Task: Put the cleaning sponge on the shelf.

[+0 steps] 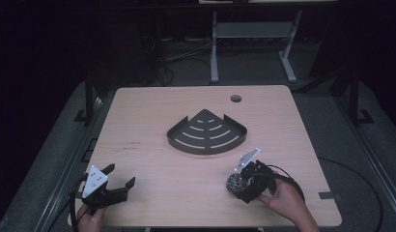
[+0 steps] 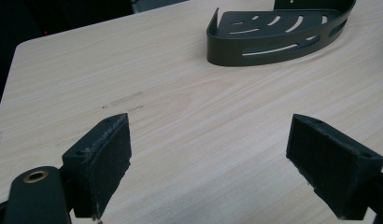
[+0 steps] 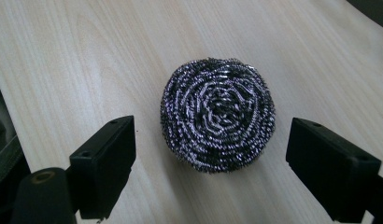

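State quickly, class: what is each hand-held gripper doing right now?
Left hand-held gripper: open, holding nothing.
Right hand-held gripper: open, jaws either side of the round steel-wire scouring ball, not clamped.

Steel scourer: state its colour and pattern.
The steel scourer is shiny silver with dark gaps, wound in a spiral; clearest in the right gripper view.

The steel wool scourer (image 3: pixel 218 115) is a round, puffy ball of tightly coiled silver wire (the strands spiral in toward its middle). It rests flat on the wooden table (image 1: pixel 152 169), near the front edge and toward the right front corner. It looks whole and unsquashed, and lies apart from the dark corner rack (image 1: pixel 207 133) at the table's middle.
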The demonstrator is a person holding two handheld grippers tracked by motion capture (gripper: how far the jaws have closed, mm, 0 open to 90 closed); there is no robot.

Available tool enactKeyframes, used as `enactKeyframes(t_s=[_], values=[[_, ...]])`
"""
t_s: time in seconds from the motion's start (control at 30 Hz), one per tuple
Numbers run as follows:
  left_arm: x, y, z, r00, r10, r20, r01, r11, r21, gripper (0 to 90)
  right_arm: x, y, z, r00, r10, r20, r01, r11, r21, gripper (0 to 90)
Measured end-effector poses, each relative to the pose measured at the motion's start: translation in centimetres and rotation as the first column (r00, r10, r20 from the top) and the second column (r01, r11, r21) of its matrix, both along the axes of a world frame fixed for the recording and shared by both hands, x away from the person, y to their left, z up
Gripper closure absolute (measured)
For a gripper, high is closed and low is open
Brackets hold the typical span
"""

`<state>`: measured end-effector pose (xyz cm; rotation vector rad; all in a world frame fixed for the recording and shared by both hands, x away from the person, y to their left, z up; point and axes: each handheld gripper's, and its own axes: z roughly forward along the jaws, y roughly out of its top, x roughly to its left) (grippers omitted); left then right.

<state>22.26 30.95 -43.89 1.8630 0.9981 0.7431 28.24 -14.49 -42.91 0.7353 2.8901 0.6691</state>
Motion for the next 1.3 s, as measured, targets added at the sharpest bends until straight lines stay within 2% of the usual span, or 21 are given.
enactKeyframes(t_s=[0.23, 0.7, 0.83, 1.17, 1.3], values=[[0.0, 0.0, 0.0, 1.0, 0.0, 0.001, 0.0, 1.0, 0.0, 13.3, 0.4, 1.0, -0.6, 1.0, 0.0, 0.0, 0.0, 0.9996, -0.03, 18.2], [0.0, 0.1, 0.0, 1.0, 0.004, 0.0, -0.004, 1.0, -0.001, 13.2, 0.8, 1.9, -1.2, 0.9999, 0.001, -0.011, -0.001, 0.9975, -0.071, 24.4], [0.0, 0.1, 0.0, 1.0, 0.003, 0.001, -0.003, 1.0, -0.002, 13.3, 0.8, 1.9, -1.1, 1.0, 0.002, -0.002, -0.002, 0.9976, -0.07, 29.7], [0.0, 0.1, 0.1, 1.0, 0.006, 0.003, -0.005, 1.0, -0.007, 13.3, 0.9, 1.9, -0.9, 0.9999, 0.004, -0.01, -0.005, 0.9976, -0.07, 31.8], [0.0, 0.1, 0.1, 1.0, 0.006, 0.005, -0.006, 1.0, -0.002, 13.3, 1.0, 2.0, -0.5, 0.9999, 0.015, -0.007, -0.015, 0.9987, -0.048, 31.9]])
